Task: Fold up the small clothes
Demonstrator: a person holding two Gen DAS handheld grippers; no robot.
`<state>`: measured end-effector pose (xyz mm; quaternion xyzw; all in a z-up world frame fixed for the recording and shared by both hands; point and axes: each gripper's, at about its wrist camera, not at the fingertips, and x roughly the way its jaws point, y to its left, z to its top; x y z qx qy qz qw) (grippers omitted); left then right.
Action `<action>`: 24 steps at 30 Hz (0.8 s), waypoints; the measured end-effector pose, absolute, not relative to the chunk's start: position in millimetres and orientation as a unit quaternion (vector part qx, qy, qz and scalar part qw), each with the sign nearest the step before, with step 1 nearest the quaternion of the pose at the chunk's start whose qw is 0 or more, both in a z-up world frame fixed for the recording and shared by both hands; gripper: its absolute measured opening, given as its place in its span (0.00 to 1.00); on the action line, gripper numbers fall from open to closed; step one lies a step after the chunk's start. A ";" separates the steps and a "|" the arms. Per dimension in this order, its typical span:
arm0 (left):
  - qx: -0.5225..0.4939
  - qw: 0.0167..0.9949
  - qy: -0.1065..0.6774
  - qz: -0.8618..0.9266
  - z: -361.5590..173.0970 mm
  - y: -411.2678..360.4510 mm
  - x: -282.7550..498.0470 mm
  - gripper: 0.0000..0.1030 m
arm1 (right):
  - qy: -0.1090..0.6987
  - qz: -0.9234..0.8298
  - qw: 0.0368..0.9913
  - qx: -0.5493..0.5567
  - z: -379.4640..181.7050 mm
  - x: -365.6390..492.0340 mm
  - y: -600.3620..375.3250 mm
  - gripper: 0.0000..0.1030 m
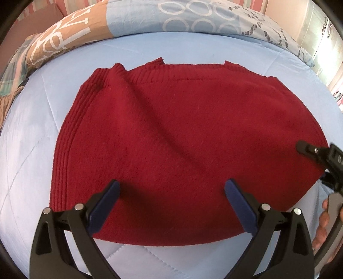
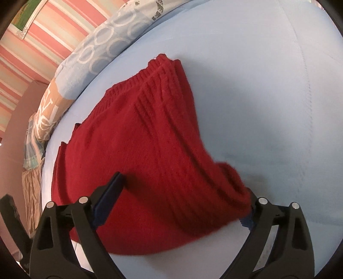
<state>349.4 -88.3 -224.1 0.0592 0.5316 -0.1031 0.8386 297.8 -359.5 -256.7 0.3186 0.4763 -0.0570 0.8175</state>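
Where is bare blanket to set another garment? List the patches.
Pale blue quilted blanket lies bare left of the dark red knitted sweater, and near it between the left gripper's fingers. The far edge is crowded by patterned pillows.

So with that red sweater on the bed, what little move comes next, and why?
Probably close the right gripper on the sweater. Its fingers stand open, with knit bunched over the one on the right. The left gripper is open too, fingers resting on the near part, holding nothing, so nothing can be lifted and folded yet.
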 end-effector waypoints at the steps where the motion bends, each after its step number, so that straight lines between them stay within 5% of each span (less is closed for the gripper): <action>1: 0.060 0.839 0.531 -0.103 -224.2 -88.5 349.1 0.96 | 0.474 -0.055 0.818 0.320 -255.4 299.9 -360.3 0.91; 10: 0.063 0.839 0.531 -0.100 -225.5 -87.9 348.5 0.96 | 0.501 -0.064 0.820 0.271 -243.2 292.1 -350.7 0.43; 24: 0.074 0.839 0.529 -0.100 -229.7 -87.2 347.9 0.96 | 0.517 -0.096 0.849 0.057 -228.1 307.0 -297.4 0.29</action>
